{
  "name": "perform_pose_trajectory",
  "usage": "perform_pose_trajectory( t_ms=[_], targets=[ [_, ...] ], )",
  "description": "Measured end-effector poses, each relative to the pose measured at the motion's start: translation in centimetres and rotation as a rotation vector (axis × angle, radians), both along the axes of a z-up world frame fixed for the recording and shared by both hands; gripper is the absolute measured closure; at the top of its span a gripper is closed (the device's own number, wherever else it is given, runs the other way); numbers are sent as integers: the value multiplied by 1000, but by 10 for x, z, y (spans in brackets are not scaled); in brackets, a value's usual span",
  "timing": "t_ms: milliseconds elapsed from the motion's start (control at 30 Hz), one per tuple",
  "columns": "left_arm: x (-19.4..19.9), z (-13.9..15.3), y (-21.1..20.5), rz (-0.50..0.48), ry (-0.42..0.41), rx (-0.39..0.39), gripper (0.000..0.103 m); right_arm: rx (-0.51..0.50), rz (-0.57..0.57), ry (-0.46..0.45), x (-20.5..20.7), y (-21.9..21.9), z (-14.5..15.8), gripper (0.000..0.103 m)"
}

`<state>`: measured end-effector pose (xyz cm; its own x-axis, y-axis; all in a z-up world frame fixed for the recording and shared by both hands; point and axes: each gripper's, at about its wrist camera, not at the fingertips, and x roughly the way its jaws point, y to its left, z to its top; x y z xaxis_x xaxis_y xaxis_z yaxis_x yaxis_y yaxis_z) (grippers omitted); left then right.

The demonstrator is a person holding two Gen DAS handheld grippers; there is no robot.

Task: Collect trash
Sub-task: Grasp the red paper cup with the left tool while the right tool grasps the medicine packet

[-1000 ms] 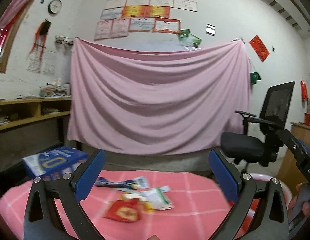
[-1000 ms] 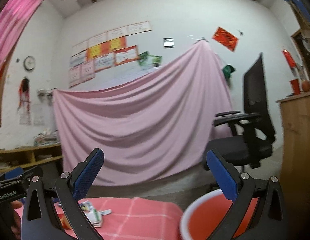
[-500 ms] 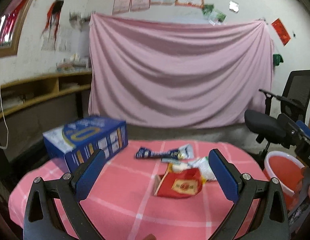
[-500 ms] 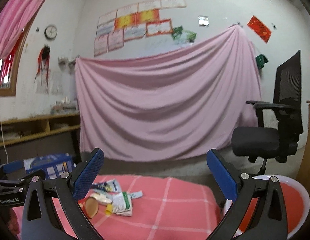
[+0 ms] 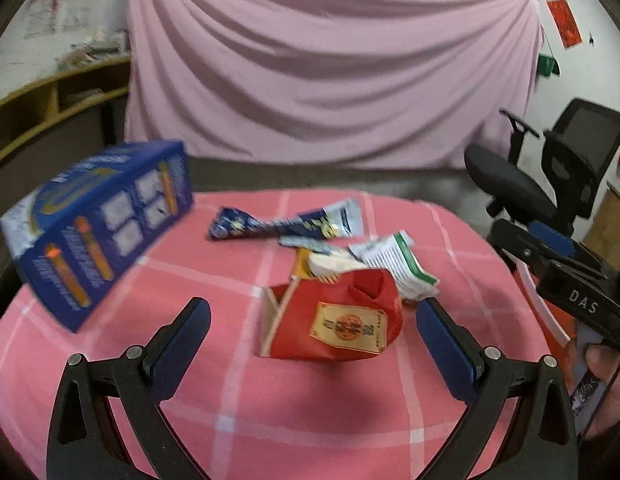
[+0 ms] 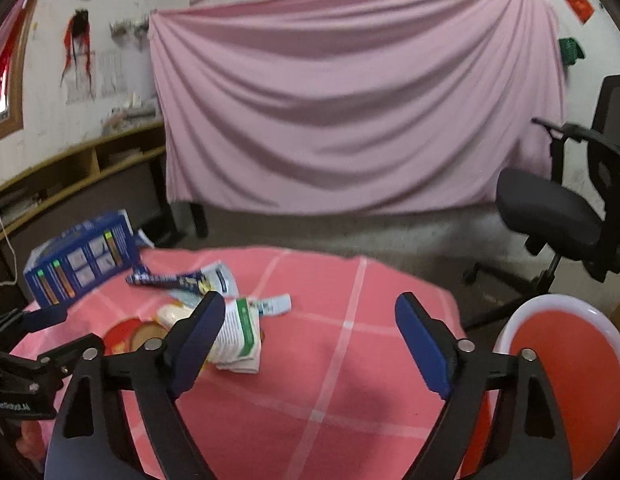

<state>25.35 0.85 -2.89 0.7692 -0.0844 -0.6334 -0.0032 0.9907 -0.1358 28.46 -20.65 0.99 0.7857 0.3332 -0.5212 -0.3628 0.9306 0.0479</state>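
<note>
A crushed red carton [image 5: 334, 320] lies on the pink checked tablecloth [image 5: 269, 420], with a white and green wrapper [image 5: 394, 264] and a blue twisted wrapper [image 5: 285, 224] behind it. My left gripper [image 5: 310, 332] is open, its fingers either side of the red carton and just short of it. My right gripper [image 6: 310, 328] is open and empty above the cloth, right of the white and green wrapper [image 6: 239, 336]. The red carton [image 6: 125, 334] and blue wrapper [image 6: 177, 280] lie further left. A red bin with a white rim [image 6: 566, 384] stands to the right of the table.
A large blue box [image 5: 93, 228] sits at the table's left, also seen in the right wrist view [image 6: 77, 264]. A black office chair [image 6: 570, 212] stands at the right behind the bin. A pink sheet [image 6: 350, 100] hangs on the back wall, wooden shelves [image 6: 69, 176] at the left.
Both grippers have tilted down and moved closer to the table. The trash pile now looms larger, and the red carton sits between my left fingers. Both stay open.
</note>
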Motion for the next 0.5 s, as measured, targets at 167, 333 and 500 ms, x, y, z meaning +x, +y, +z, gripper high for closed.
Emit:
perform_pose_trajectory(
  t_ms=[167,333,500],
  targets=[
    [26,-14,1,7,112,-8,4,-12,39,72,12,7,-11,24],
    [31,-18,11,16,170,-54,29,-44,83,150,25,21,-22,28],
    [23,-9,24,37,146,-70,30,-97,123,224,39,40,-34,31]
  ],
)
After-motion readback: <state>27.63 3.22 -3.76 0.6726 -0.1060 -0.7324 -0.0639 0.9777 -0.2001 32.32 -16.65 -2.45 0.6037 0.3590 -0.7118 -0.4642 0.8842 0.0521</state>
